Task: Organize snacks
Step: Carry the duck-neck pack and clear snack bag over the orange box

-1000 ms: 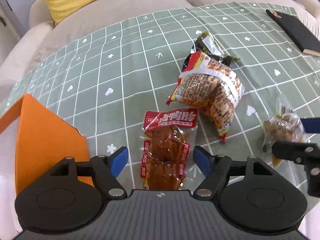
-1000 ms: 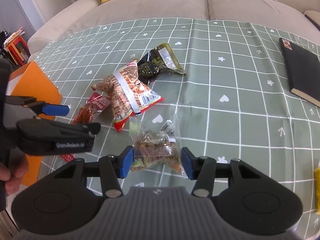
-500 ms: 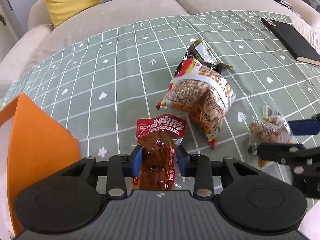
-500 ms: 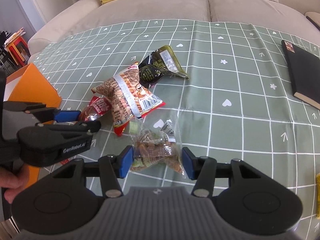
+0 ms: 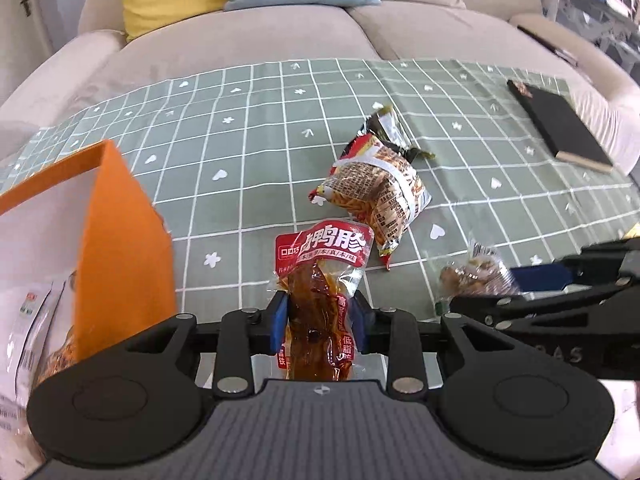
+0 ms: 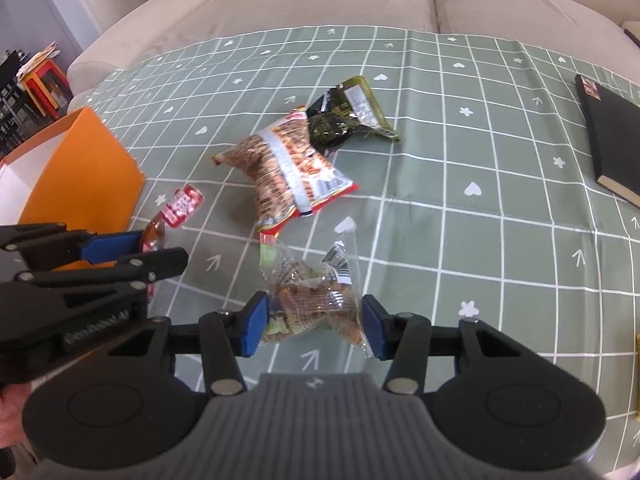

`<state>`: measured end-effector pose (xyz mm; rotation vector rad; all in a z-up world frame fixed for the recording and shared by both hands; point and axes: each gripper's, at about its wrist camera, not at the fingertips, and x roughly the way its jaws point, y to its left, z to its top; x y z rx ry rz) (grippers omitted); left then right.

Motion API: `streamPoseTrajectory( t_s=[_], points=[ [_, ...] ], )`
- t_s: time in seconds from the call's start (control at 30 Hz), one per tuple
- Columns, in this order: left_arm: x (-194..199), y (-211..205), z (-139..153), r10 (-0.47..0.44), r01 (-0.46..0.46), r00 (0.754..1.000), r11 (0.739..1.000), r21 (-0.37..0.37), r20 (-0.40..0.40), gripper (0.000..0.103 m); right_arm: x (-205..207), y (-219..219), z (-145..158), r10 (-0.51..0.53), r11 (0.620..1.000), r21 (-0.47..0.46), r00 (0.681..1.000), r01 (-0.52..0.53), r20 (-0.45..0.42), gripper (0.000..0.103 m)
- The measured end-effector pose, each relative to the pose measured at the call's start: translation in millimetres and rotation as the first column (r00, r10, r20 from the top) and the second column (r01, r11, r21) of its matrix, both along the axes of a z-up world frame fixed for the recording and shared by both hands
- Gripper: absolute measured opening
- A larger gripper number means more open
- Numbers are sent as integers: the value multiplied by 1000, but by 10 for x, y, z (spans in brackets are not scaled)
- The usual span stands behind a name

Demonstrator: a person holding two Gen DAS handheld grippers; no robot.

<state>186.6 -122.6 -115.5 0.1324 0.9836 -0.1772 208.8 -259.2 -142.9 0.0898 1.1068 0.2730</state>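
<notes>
- A green checked cloth with little white hearts and flowers covers the table, and a beige sofa stands behind it.
- The left gripper is squeezed tight on the red duck snack pack, which is lifted up just beside the orange box.
- The right gripper has its blue pads on both sides of the clear nut bag, touching it, and the bag looks a bit raised.
- The big noodle snack bag lies on the cloth further from the orange box, with the dark green pack touching its far end.
- A black book lies well apart from the box.
- Only the left view shows a white bag inside the box.
- Only the right view shows an orange stool beside the sofa.
</notes>
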Motion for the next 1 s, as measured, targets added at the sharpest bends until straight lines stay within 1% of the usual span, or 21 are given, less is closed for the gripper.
streamPoseTrajectory(
  t_s=[0.13, 0.3, 0.43, 0.63, 0.7, 0.77, 0.9, 1.0],
  points=[
    [-152, 82, 115, 16, -16, 1000, 999, -44, 4, 36, -120, 20, 74, 12, 1000, 13, 1000, -12, 8, 48],
    [-329, 187, 323, 17, -15, 1000, 996, -91, 19, 36, -251, -5, 215, 8, 998, 63, 999, -10, 32, 48],
    [-457, 327, 554, 20, -12, 998, 990, -137, 58, 36, -362, 33, 396, 7, 994, 106, 994, -19, 107, 48],
    [-589, 639, 855, 55, -31, 992, 978, -208, 110, 36, -477, 217, 664, 9, 978, 204, 981, -50, 195, 48],
    [-608, 779, 948, 82, -53, 990, 972, -228, 118, 36, -492, 313, 760, 6, 969, 241, 978, -58, 210, 47],
    [-616, 935, 1040, 115, -81, 985, 967, -241, 131, 36, -493, 430, 848, 11, 965, 254, 975, -69, 223, 47],
    [-613, 1304, 1221, 188, -138, 968, 952, -274, 166, 36, -446, 752, 1021, 60, 961, 246, 966, -124, 251, 47],
    [-565, 1624, 1320, 240, -184, 952, 944, -273, 189, 36, -395, 1053, 1130, 116, 956, 230, 956, -181, 269, 47]
  ],
)
